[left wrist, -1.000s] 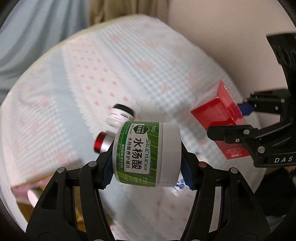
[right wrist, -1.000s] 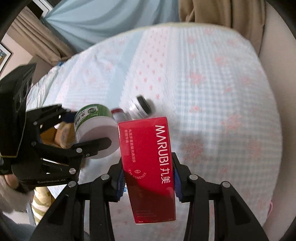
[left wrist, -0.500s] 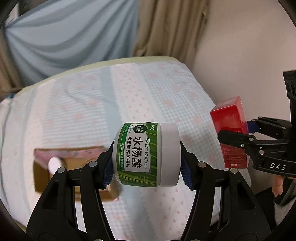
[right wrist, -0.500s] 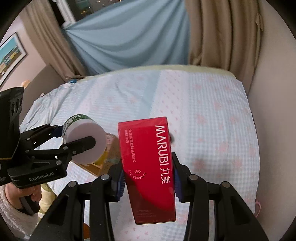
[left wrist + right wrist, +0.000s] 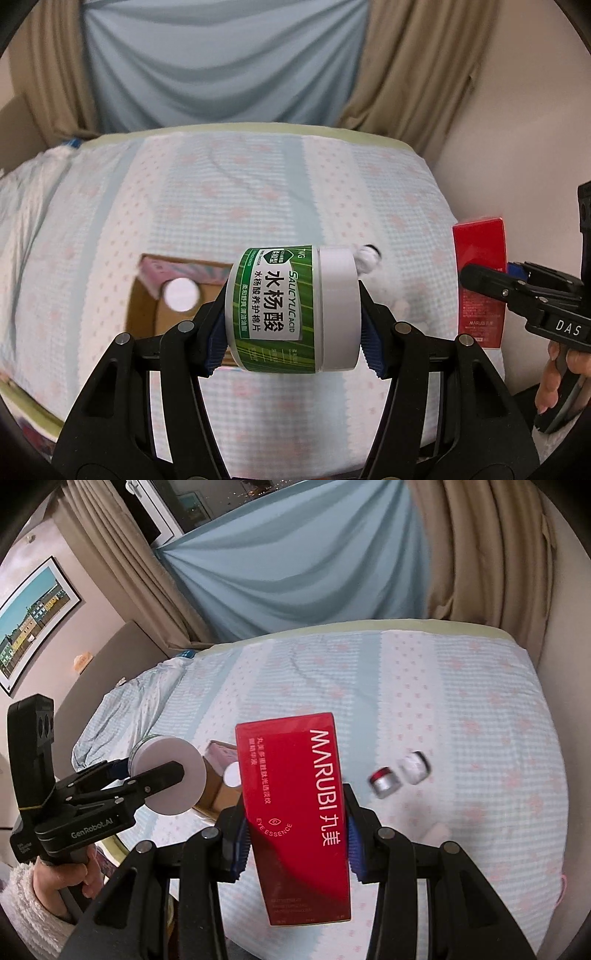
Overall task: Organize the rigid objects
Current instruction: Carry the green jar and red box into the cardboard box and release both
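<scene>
Low in both frames, your left tool (image 5: 293, 325) clamps the green jar (image 5: 291, 308), your right tool (image 5: 295, 834) the red box (image 5: 295, 812); two small jars (image 5: 400, 775) remain outside the cardboard box (image 5: 147, 314).

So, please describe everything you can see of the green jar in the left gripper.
The green jar is a round tub with a glossy green leaf-pattern label, white Chinese characters, the words SALICYLIC ACID, and a plain white lid, which is on. It looks like plastic. It lies on its side, lid pointing right, clamped between the blue pads of the left gripper, in the air above the bed. Nothing else touches it.
</scene>
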### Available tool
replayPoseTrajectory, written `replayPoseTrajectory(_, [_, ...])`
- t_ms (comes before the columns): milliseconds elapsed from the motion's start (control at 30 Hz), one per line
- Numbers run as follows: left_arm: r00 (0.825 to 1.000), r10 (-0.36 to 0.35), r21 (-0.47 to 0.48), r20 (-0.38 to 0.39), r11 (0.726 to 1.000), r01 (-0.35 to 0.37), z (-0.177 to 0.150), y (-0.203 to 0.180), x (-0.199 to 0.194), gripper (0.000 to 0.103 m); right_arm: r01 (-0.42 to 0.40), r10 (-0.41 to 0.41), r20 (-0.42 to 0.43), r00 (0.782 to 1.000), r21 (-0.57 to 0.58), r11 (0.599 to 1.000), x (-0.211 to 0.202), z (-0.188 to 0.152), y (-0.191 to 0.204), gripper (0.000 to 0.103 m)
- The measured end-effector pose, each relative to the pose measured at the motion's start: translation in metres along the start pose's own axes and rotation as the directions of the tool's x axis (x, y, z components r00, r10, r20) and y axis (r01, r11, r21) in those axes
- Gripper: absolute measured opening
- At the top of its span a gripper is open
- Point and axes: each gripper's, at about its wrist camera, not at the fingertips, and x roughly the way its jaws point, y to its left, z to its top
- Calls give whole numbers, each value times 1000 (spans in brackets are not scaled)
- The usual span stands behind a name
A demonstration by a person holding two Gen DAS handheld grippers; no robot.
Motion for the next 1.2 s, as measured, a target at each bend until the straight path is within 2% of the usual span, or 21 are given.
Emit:
replayPoseTrajectory(300, [999,-7,-24,-38,1000,6,6,119,7,55,40,-36,-61,997,75,996,77,14,81,39])
replayPoseTrajectory(567, [988,-35,41,-152,998,41,6,195,50,55,87,-63,-116,991,216,973,145,19,121,39])
replayPoseTrajectory(700, [975,-54,33,-216,997,63,1,219,83,55,111,-71,-164,984,248,962,178,15,135,39])
replayPoseTrajectory(833, [968,-46,45,-248,997,59,-5,227,111,55,155,-99,-216,971,261,953,212,10,142,39])
replayPoseTrajectory(1033, [951,-47,31,-306,998,59,-20,235,159,55,172,-70,-297,952,335,926,269,-6,130,39])
replayPoseTrajectory(1200, [934,-47,63,-353,995,74,-35,234,197,53,207,-59,-365,929,380,902,314,-19,112,39])
